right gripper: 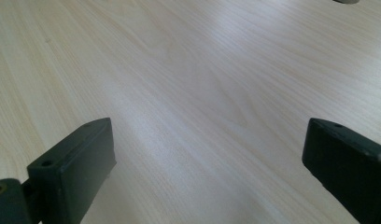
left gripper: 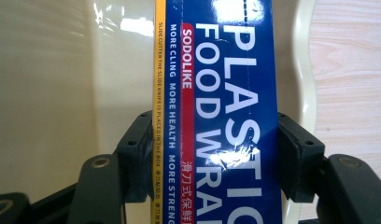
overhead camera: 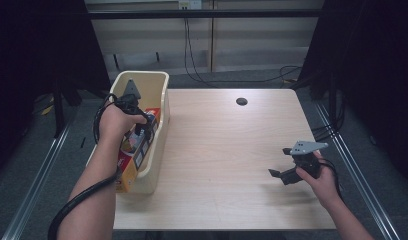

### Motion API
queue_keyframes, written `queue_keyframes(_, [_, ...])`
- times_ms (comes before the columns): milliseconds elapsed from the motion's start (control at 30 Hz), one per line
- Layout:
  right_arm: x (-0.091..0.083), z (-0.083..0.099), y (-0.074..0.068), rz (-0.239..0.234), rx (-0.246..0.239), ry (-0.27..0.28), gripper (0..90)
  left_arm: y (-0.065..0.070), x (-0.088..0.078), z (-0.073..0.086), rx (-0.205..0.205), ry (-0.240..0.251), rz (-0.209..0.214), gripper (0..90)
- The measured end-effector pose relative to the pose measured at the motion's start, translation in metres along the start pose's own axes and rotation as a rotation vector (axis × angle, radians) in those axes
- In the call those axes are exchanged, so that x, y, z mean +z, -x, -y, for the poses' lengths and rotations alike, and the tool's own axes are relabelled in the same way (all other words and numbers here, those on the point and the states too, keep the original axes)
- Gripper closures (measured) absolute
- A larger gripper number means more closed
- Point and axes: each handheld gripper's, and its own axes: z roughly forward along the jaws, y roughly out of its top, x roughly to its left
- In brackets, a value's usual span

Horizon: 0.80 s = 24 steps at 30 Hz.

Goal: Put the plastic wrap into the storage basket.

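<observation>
Cream bin [overhead camera: 159, 150], plastic-wrap box [left gripper: 221, 112] half-hidden behind left tool [left gripper: 212, 154].

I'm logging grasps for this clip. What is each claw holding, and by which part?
Left claw is shut on the plastic wrap box, gripping its long side faces, over the cream bin. Right claw is open, holding nothing.

Pale wood-grain table top [overhead camera: 227, 150], smooth with a soft sheen. Glossy cream plastic bin [overhead camera: 159, 125]. Shiny printed cardboard plastic-wrap box [left gripper: 216, 107], glare on its blue face. Matt black plastic gripper pads [right gripper: 72, 168], slightly scuffed.
</observation>
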Motion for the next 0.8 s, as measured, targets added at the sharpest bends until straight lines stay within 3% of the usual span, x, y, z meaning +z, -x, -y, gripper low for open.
queue_keyframes(800, [0.0009,0.0001,0.0,-0.005,-0.005,-0.003,2.1,-0.0007,0.0101,-0.002,-0.004,-0.021,0.017,39.7])
